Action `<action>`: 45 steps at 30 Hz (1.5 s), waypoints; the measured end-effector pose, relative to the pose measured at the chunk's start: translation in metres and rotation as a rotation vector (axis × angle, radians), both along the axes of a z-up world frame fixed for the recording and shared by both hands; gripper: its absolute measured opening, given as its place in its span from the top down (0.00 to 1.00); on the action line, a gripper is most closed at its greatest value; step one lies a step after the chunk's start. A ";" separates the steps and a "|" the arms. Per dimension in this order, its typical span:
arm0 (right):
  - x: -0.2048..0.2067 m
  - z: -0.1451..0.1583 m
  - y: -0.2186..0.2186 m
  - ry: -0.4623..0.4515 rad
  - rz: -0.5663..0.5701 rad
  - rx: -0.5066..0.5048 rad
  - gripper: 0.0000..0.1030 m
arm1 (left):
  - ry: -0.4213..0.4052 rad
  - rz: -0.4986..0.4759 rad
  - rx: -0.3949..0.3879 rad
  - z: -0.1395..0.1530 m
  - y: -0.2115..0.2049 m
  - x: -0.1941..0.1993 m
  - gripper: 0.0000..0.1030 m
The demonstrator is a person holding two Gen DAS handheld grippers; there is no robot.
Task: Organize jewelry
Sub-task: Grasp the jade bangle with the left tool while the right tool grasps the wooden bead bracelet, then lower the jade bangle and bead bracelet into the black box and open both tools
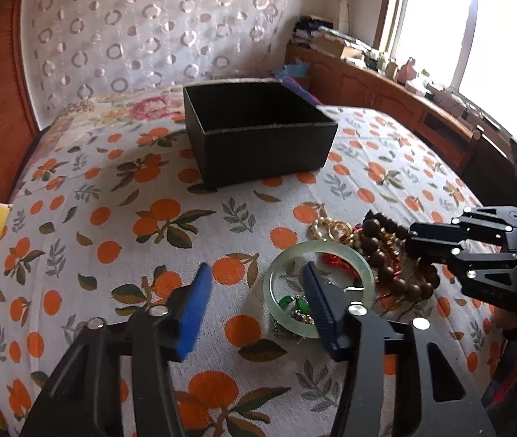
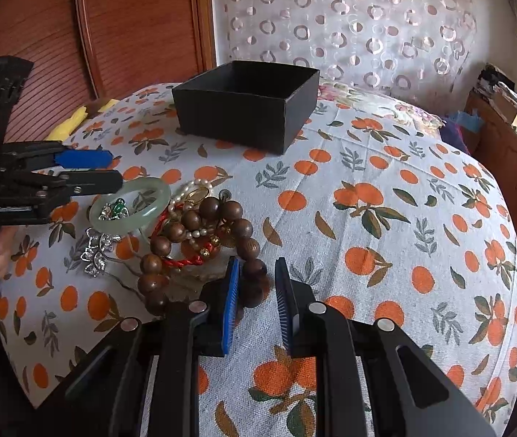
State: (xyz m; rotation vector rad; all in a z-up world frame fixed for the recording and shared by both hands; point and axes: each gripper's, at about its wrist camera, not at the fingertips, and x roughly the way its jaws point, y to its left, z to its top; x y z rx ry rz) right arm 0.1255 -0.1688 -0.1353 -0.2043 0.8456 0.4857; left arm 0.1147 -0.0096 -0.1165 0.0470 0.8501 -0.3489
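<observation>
Left wrist view:
Landmark: black box (image 1: 258, 131), lidless, sitting on the orange-print bedspread (image 1: 112, 225); nothing shows inside it from this angle.
Jewelry pile: heaped nearer than the box and to its right.
Jade bangle (image 1: 318, 287): pale green ring on the near left edge of the pile, lying flat, with a small green-stone piece (image 1: 296, 306) inside it.
Left gripper (image 1: 256, 291): jaws spread wide, holding nothing; one blue pad sits over the inside of the bangle, the other well out to the left on bare cloth.
Wooden bead bracelet (image 1: 389, 258): dark brown beads on the pile's far right, tangled with a red cord and a gold chain (image 1: 331, 227).

Right wrist view:
Right gripper (image 2: 256, 291): jaws parted, nothing clamped; one bead of the wooden bracelet lies between the pads, on the side of the pile farthest from the box.
Silver ornament (image 2: 96, 249): just beside the bangle, on its near side.
Pearl strand (image 2: 189, 191): on the box side of the pile, under the beads.

Step in hand, as I judge it: choosing a first piece to carry to the box.
Doing it well: bring the left pads across the bangle's rim, not its hollow; squeeze gently, since jade is likely slick; lift straight up so the green piece stays behind.
Risk: the beads may drag the red cord along.
</observation>
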 end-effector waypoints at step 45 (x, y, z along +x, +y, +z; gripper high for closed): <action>-0.002 0.005 0.002 -0.039 0.004 0.005 0.85 | -0.213 0.079 -0.035 0.051 0.005 -0.019 0.94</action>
